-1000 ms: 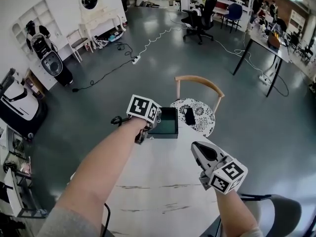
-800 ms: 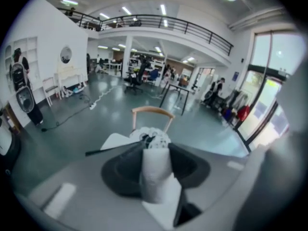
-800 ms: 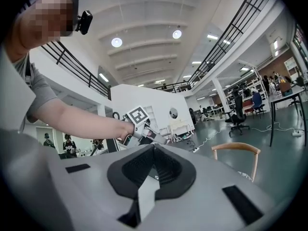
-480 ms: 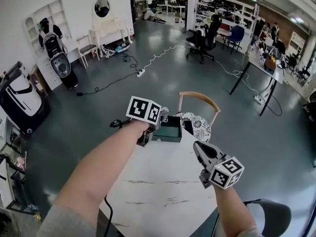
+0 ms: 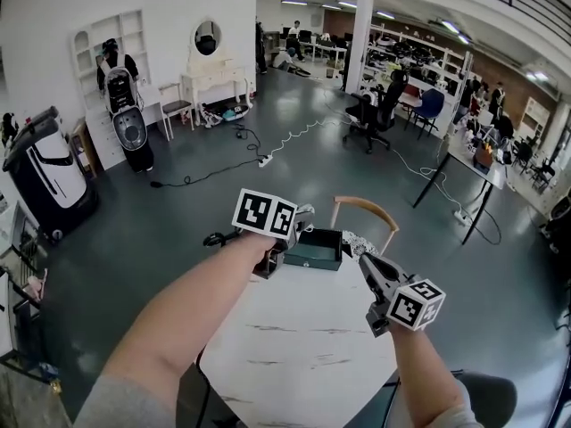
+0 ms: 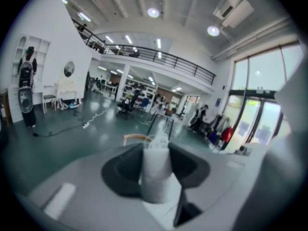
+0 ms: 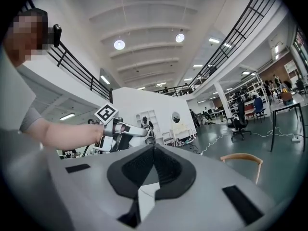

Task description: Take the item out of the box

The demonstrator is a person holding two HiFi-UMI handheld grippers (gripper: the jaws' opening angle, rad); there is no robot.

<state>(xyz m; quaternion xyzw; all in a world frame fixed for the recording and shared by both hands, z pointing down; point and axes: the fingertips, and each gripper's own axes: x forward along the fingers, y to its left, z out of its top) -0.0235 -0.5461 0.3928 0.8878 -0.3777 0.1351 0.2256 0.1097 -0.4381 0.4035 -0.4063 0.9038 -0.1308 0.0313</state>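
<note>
The dark green open box (image 5: 314,250) sits at the far edge of the white table (image 5: 294,337). My left gripper (image 5: 302,216) hovers above the box's left side, raised clear of it. In the left gripper view its jaws (image 6: 156,146) are closed on a pale white, roll-like item (image 6: 157,174) that stands between the dark pads. My right gripper (image 5: 368,262) hangs to the right of the box, over the table, with its jaws together and nothing between them. The right gripper view (image 7: 153,148) shows the left gripper (image 7: 120,131) held up in the air.
A wooden-backed chair (image 5: 364,207) with a patterned cushion (image 5: 355,241) stands just behind the box. A second chair (image 5: 486,398) is at the near right. Further off are desks, office chairs and cables on the grey floor.
Both grippers have risen. The left one has lifted up and away from the box rim. The head view has tilted up, so the table sits lower in the picture.
</note>
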